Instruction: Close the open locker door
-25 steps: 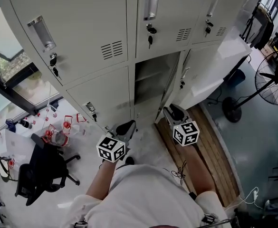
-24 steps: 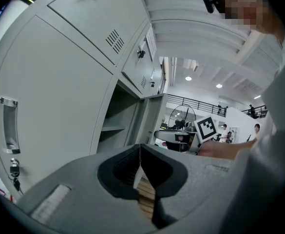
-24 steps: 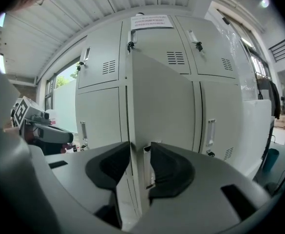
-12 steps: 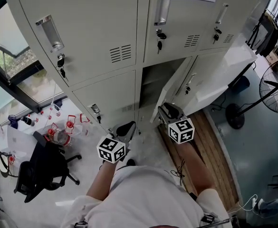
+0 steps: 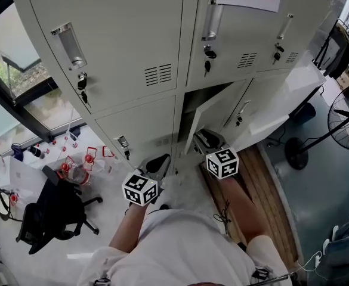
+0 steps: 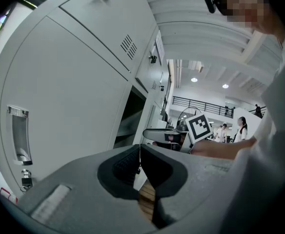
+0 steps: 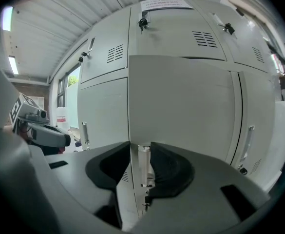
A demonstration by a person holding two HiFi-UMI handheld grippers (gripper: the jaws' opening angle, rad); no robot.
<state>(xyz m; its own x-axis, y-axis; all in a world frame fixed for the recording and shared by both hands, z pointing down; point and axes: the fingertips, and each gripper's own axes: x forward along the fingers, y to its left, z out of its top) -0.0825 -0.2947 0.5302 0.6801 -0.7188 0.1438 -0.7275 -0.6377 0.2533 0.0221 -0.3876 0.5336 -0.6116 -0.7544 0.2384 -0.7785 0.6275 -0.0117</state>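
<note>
Now right gripper (image 7: 140, 150), fingers narrowly parted, faces locker door (image 7: 181, 106); left gripper (image 6: 140, 152) low, fingers together

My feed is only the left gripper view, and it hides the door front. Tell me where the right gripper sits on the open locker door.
Observer: The right gripper is at the free edge of the pale grey metal locker door.
Operator: Report its jaws.
Observer: Slightly apart, with the door's chrome handle showing between them.
Operator: Give the door's state.
Observer: Ajar, angled out from the dark compartment toward the person.
</note>
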